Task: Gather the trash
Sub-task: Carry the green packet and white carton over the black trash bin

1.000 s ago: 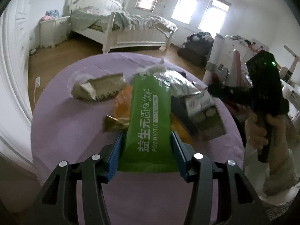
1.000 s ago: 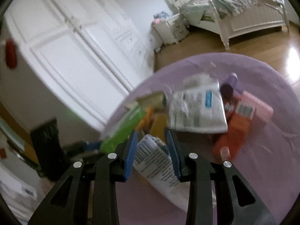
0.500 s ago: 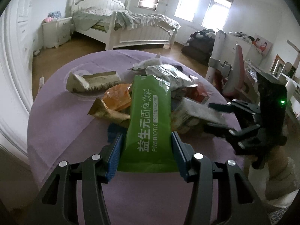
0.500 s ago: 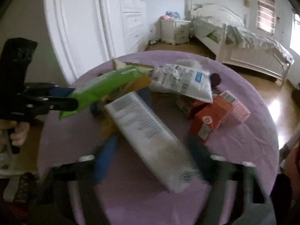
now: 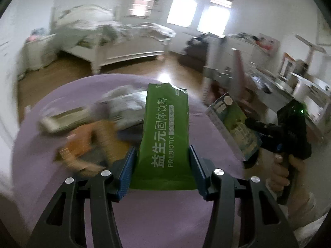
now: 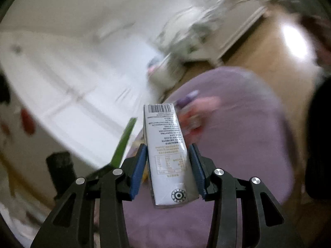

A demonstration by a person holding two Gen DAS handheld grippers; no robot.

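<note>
Both tools now hold their pieces clear of the pile: half a second ago the right tool (image 6: 168, 168) gaped over the carton (image 6: 167, 155); now its blue pads clamp that stiff, glossy box and lift it. Clamped as before, the left tool (image 5: 162, 170) keeps the flat, crinkly green sachet (image 5: 164, 138). Soft wrappers (image 5: 86, 136) remain on the purple counter (image 5: 165, 217), so collecting looks part done.

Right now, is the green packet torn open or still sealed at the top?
Torn open. The green packet, held between the left gripper's fingers, has a jagged, uneven top edge. Whether anything is left inside cannot be told.
</note>
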